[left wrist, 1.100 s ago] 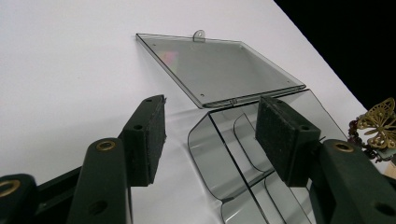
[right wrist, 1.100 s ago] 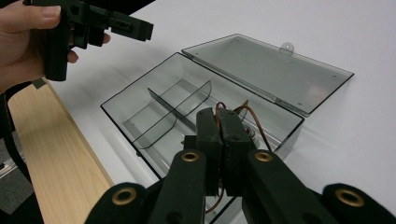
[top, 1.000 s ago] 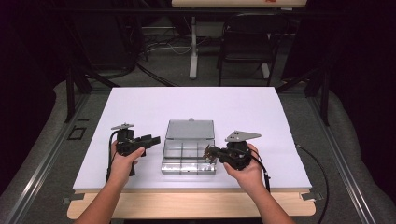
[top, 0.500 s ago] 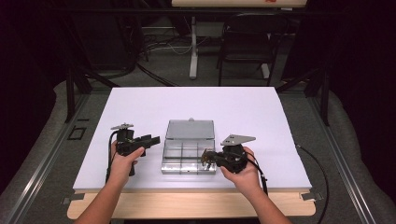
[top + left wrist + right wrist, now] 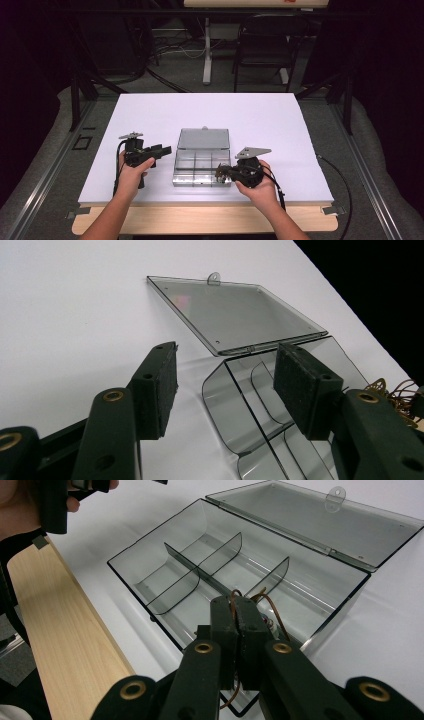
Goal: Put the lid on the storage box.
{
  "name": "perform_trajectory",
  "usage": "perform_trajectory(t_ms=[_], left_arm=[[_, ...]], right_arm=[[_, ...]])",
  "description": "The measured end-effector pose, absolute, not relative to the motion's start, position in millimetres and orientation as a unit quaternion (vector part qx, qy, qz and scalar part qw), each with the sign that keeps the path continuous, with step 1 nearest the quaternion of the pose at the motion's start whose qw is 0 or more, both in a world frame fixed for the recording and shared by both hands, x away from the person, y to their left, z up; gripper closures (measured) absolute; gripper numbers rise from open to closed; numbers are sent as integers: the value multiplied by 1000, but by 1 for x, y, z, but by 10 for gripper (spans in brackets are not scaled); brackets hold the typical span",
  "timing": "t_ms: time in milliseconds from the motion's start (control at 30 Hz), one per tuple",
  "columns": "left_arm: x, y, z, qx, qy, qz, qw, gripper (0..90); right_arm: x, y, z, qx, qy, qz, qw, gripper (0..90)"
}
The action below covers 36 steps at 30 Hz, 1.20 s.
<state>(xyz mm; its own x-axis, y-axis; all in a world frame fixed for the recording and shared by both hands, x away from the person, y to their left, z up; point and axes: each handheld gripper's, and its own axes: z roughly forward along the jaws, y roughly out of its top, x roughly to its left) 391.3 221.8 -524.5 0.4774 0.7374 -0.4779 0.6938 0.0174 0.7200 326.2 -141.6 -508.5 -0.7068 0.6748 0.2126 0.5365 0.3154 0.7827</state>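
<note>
Right hand-held gripper (image 5: 239,630) clamps thin brown wire (image 5: 272,611) over clear box (image 5: 165,550), lower centre; wire may snag on divider. Left hand-held gripper (image 5: 225,385) wide, empty.

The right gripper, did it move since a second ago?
Yes. The right gripper slid a little toward the table's near edge beside the clear box.

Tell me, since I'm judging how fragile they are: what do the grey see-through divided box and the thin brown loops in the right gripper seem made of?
The grey see-through divided box looks like smooth, glossy rigid plastic. The thin brown loops look like fine wire or cord; unclear.
</note>
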Motion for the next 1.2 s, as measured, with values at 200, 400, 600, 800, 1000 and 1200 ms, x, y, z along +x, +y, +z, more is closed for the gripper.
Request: perform_trajectory(t_ms=[200, 400, 600, 800, 1000, 1200], left_arm=[[391, 222, -525, 701, 511, 22, 498, 432], [391, 222, -524, 701, 510, 22, 498, 432], [391, 222, -524, 700, 511, 22, 498, 432], [391, 222, -524, 700, 511, 22, 498, 432], [391, 222, -524, 701, 509, 23, 499, 432], [391, 221, -524, 700, 510, 22, 499, 432]], right_arm=[[327, -140, -512, 375, 812, 442, 72, 888], [328, -139, -516, 378, 815, 434, 67, 887], [330, -135, -520, 374, 820, 429, 63, 888], [331, -133, -523, 377, 819, 428, 60, 888], [334, -136, -529, 385, 822, 417, 55, 888], [338, -137, -533, 391, 821, 412, 53, 887]])
